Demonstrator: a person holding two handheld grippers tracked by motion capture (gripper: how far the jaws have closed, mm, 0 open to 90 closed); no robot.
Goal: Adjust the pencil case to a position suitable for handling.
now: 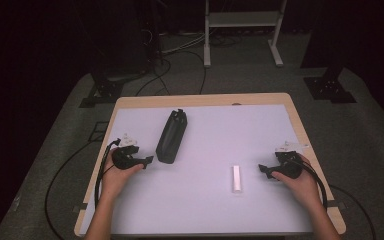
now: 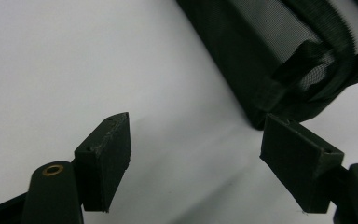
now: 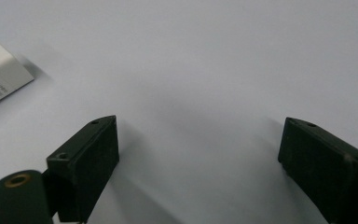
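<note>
Just ahead of the left gripper point(image 1: 149, 160), jaws parted and empty, lies the black mesh pouch point(image 1: 171, 136): likely light and soft; grip its stiffer bound rim. Right gripper point(image 1: 264, 170) stands wide, empty.

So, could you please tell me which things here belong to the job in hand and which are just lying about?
In the job:
- black mesh pouch, just ahead of the open left tool
- small white box, near the open right tool

Lying about:
- white frame on the floor beyond the table
- floor cables
</note>
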